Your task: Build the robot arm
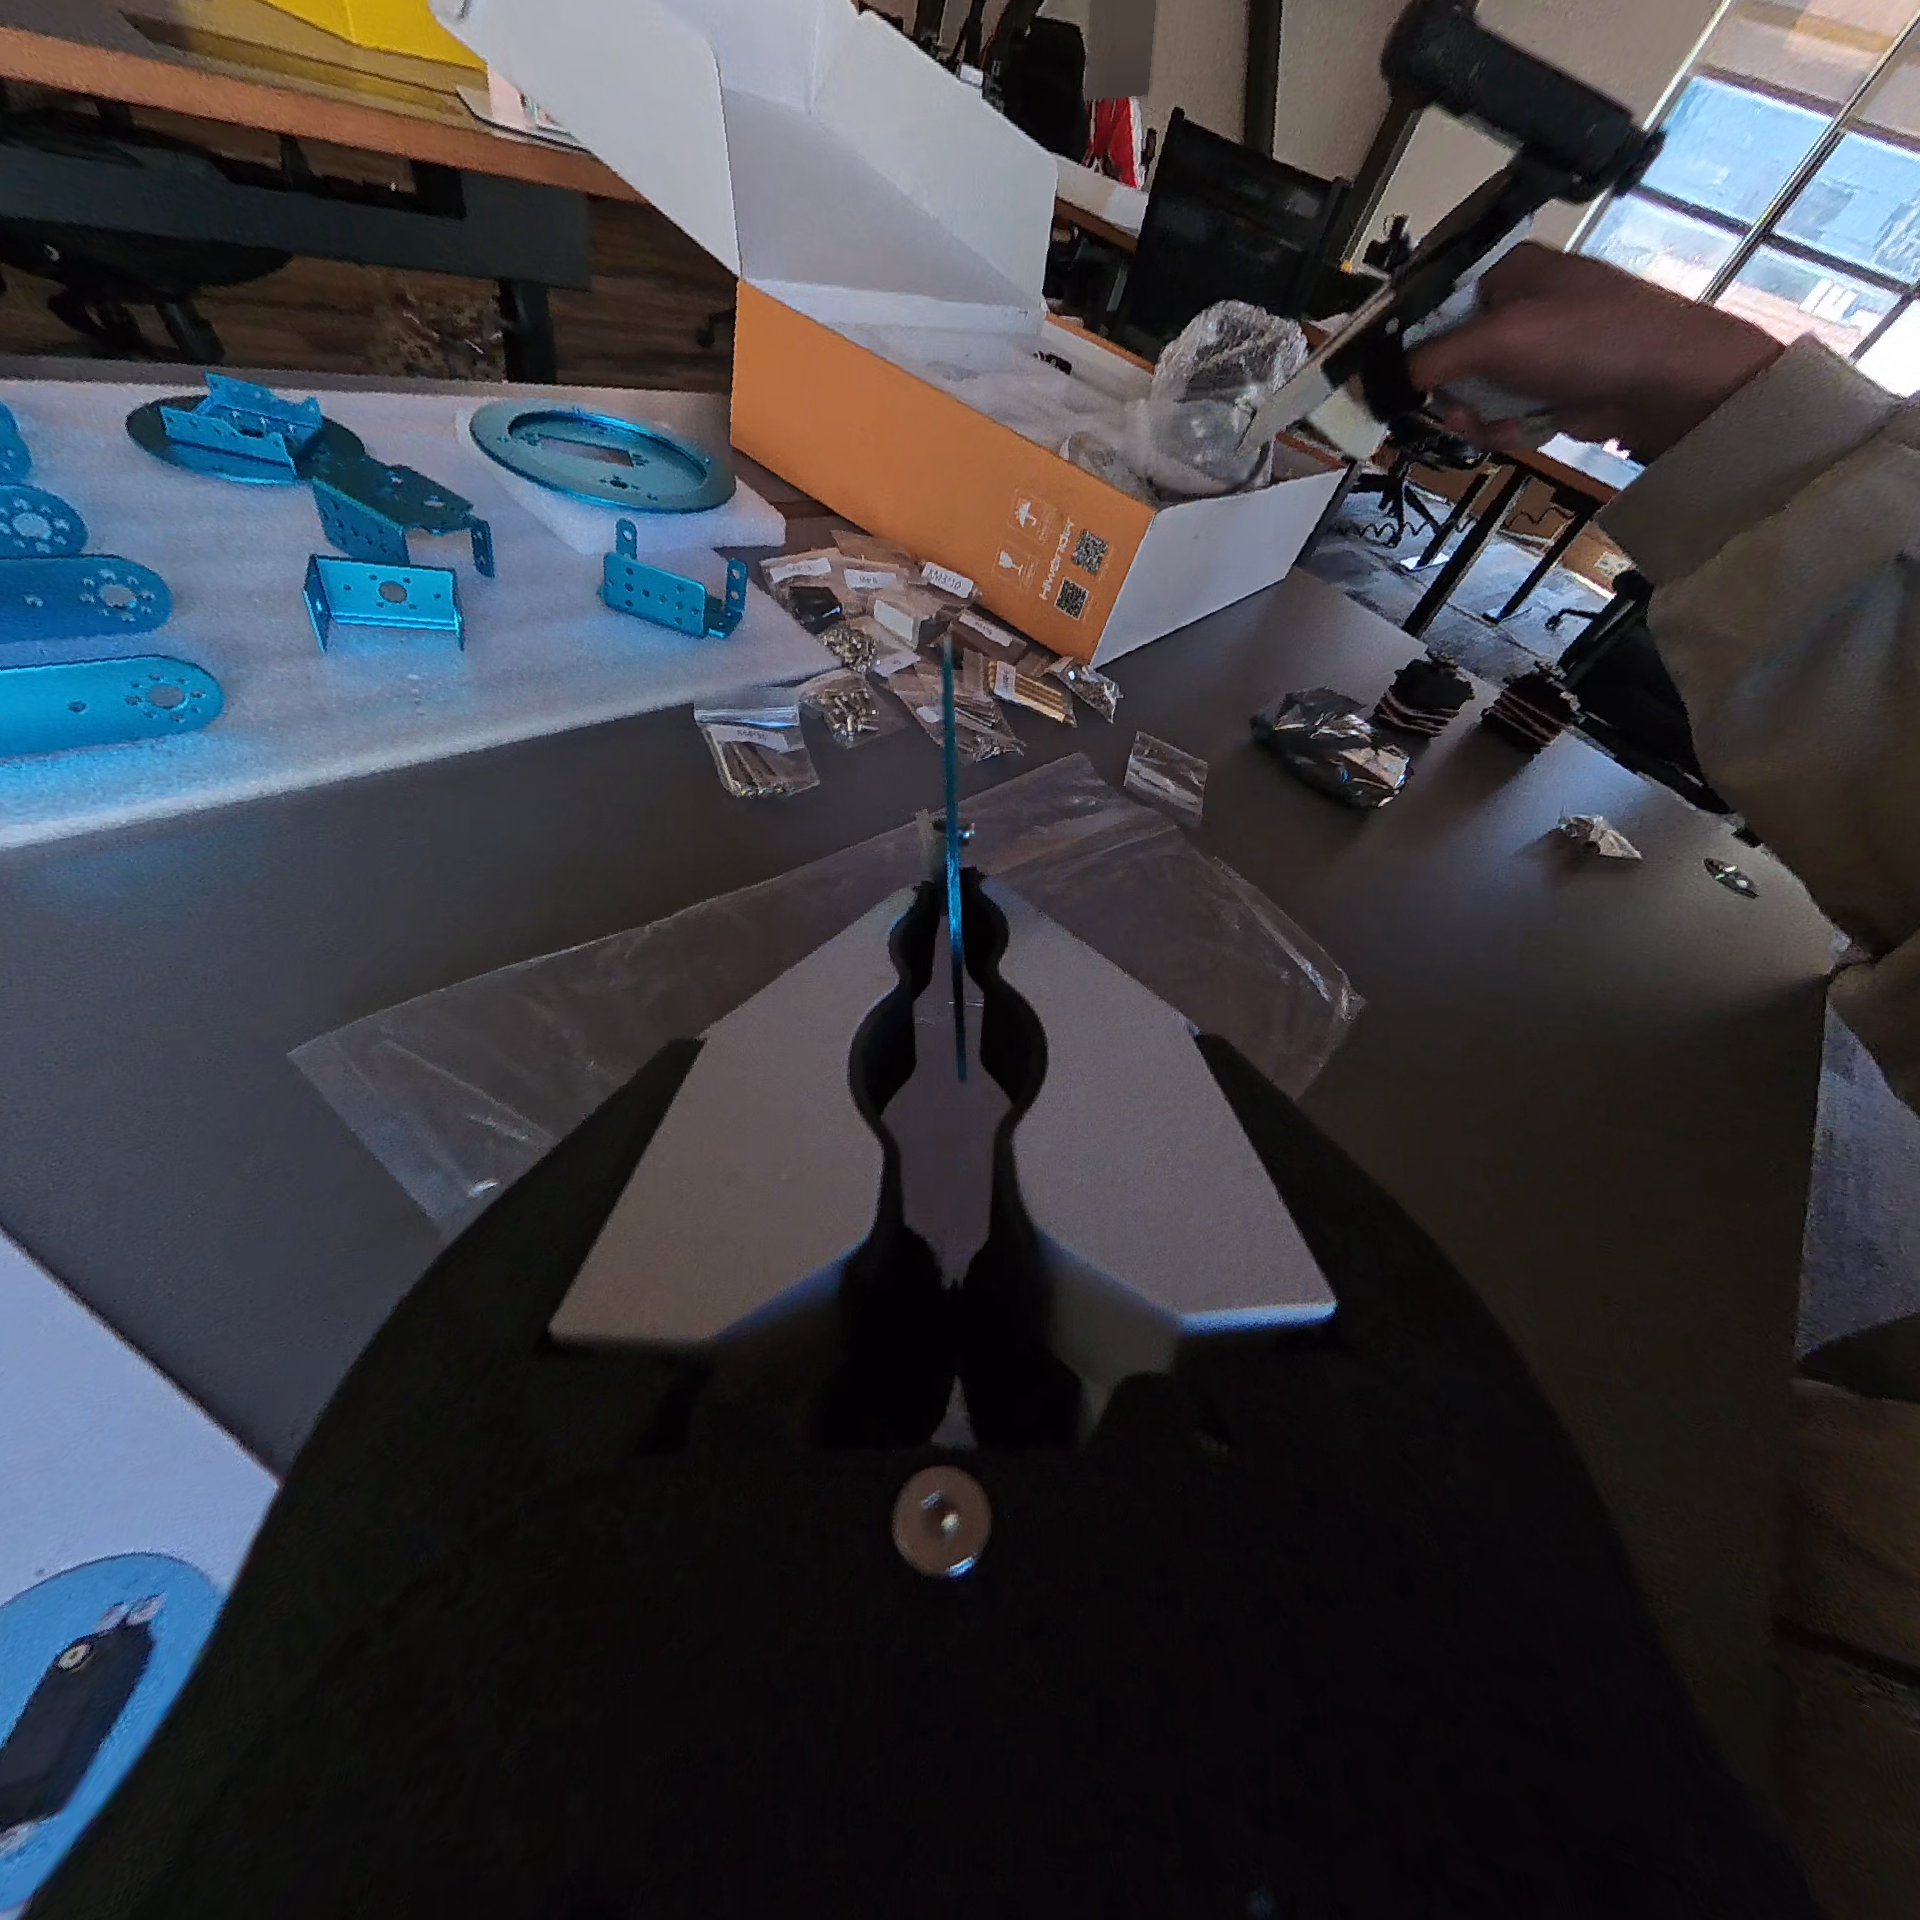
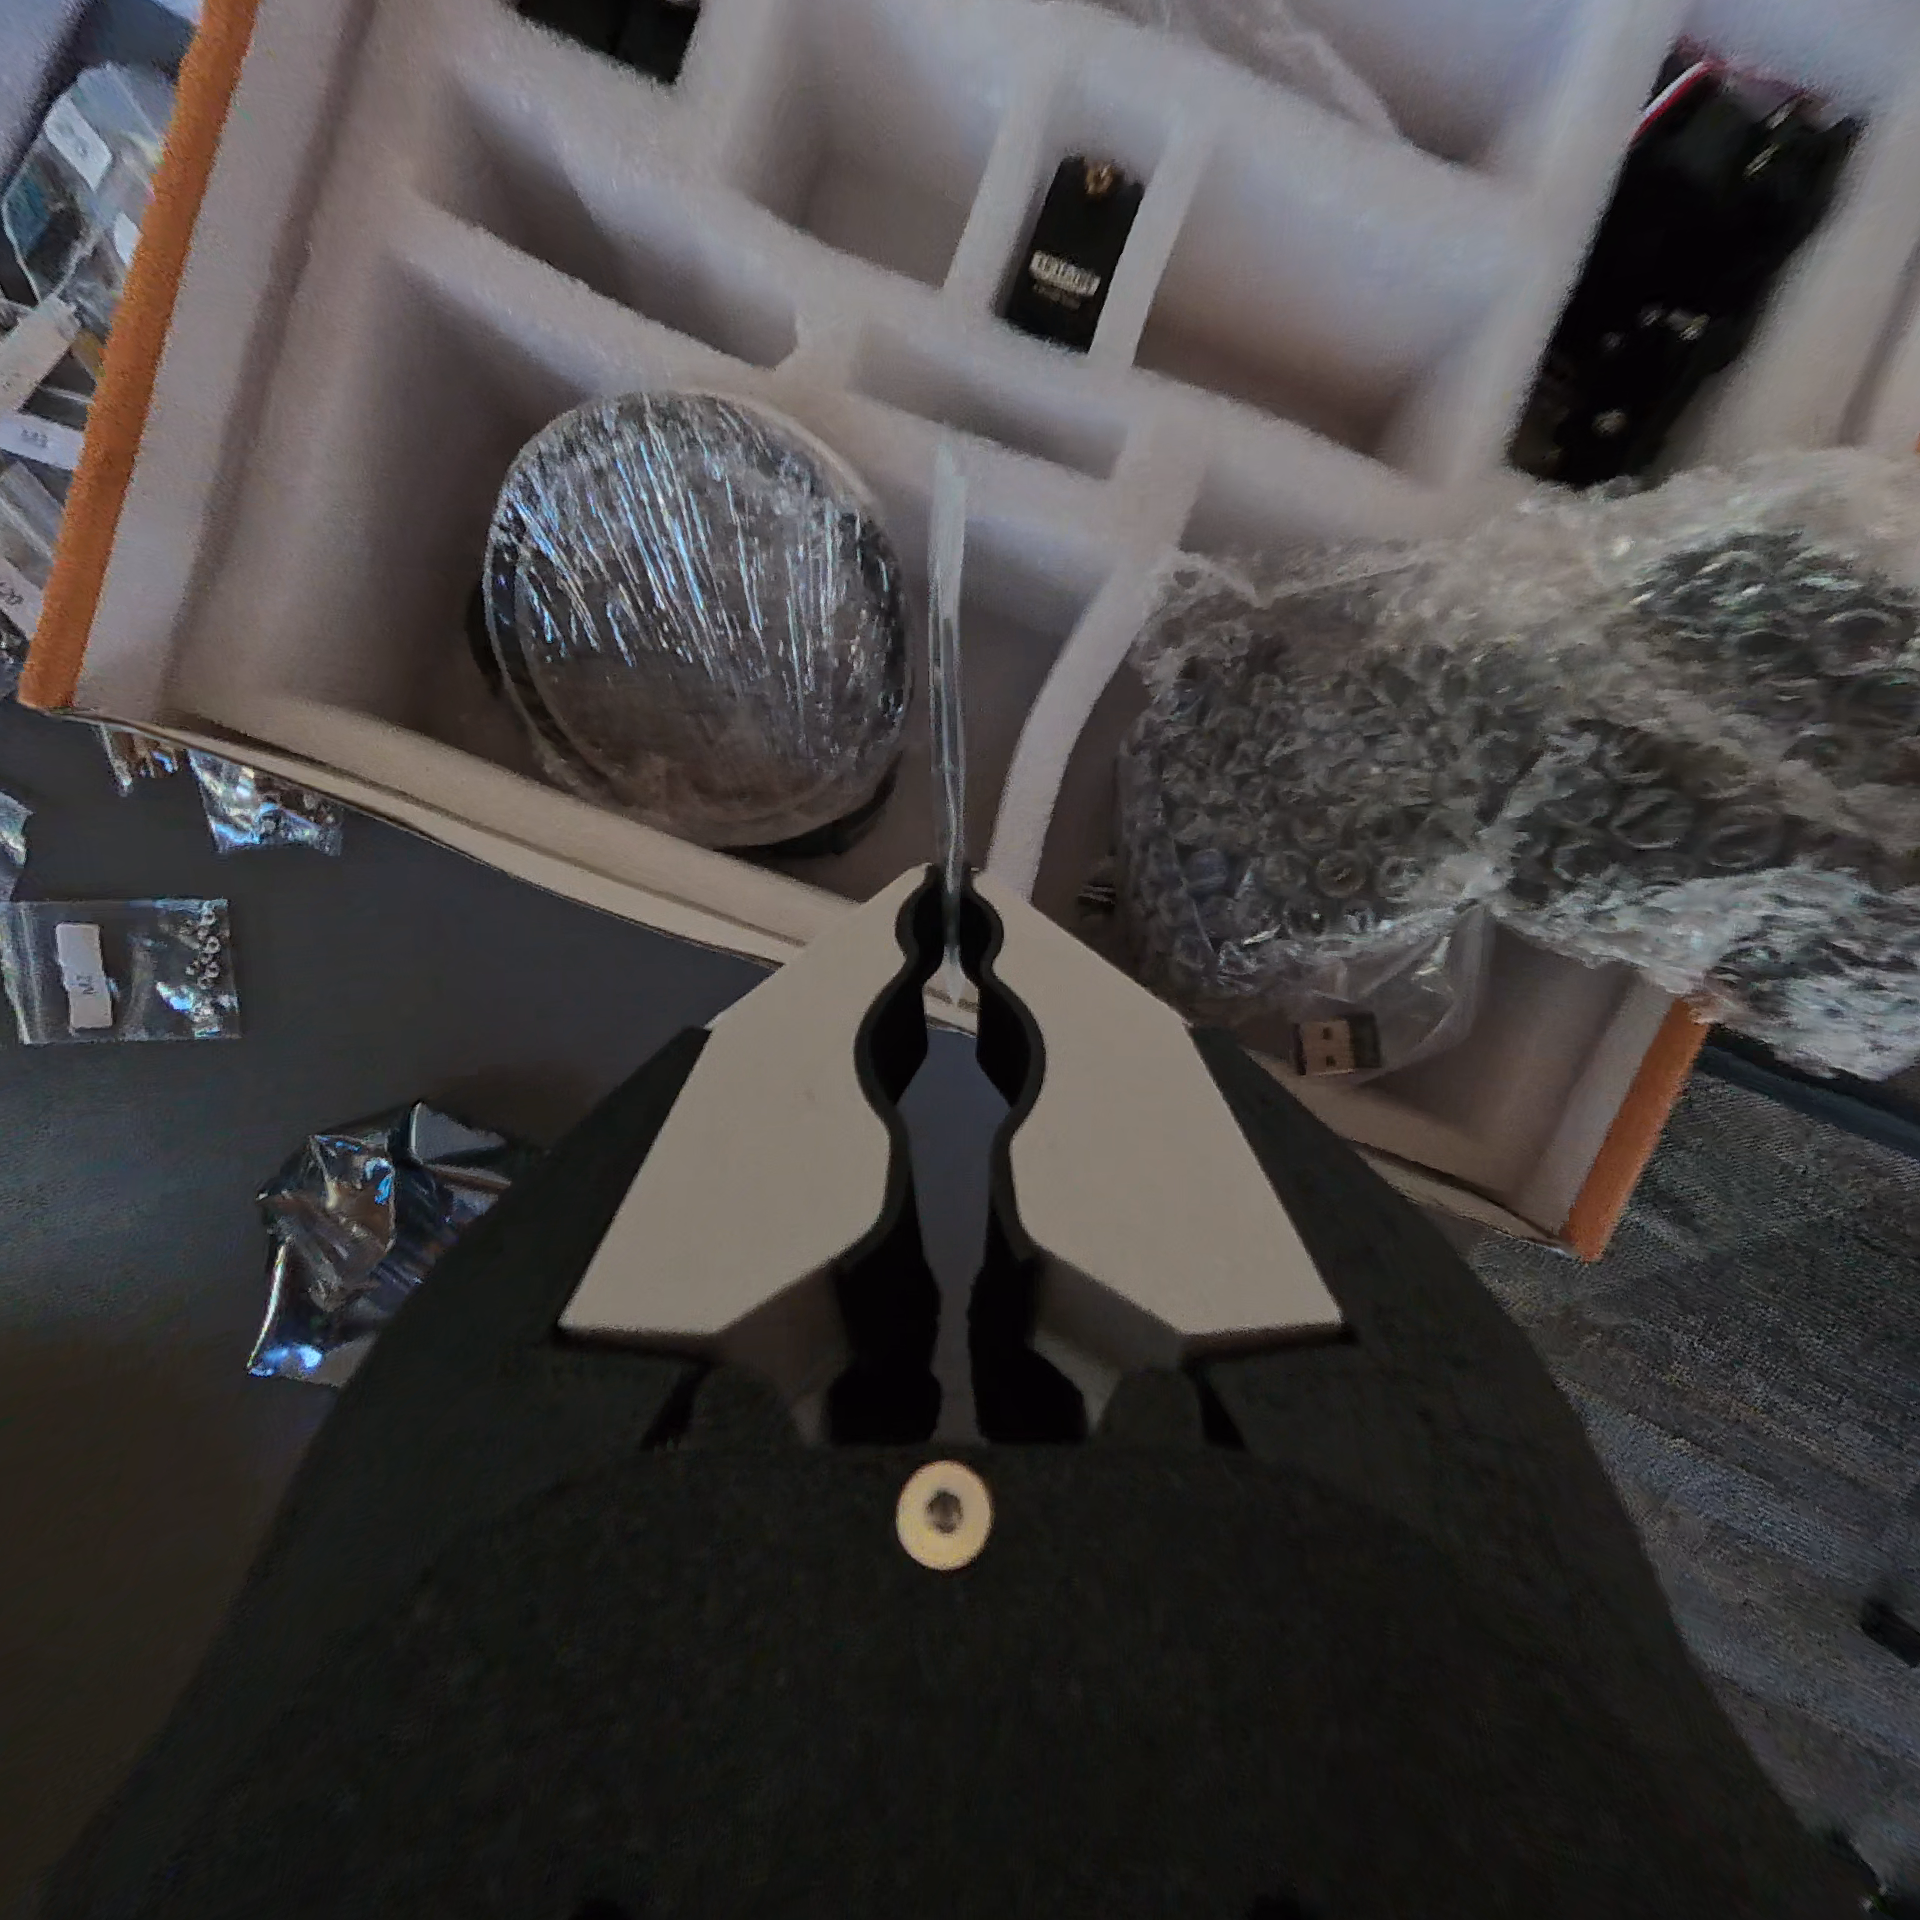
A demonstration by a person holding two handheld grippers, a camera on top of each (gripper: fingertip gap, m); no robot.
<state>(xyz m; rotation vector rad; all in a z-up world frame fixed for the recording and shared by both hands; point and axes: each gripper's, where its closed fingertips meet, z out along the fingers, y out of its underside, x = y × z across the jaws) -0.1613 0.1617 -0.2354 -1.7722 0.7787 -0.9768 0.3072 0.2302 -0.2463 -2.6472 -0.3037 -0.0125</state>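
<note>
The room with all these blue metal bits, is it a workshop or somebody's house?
Probably a workshop or office lab. Blue metal brackets lie sorted on white foam, small bags of screws are spread over a grey table, and an orange kit box stands open. Behind are more desks and big windows.

Daylight enters through large grid-paned windows point(image 1: 1766, 197) at the right, beyond wood-topped desks point(image 1: 260, 104), black chairs point(image 1: 1226, 239) and grey carpet point(image 2: 1714, 1351).

Orange box point(image 1: 914, 457), blue brackets point(image 1: 379, 603), screw bags point(image 1: 914, 665) on grey table point(image 1: 1455, 1039)
</note>
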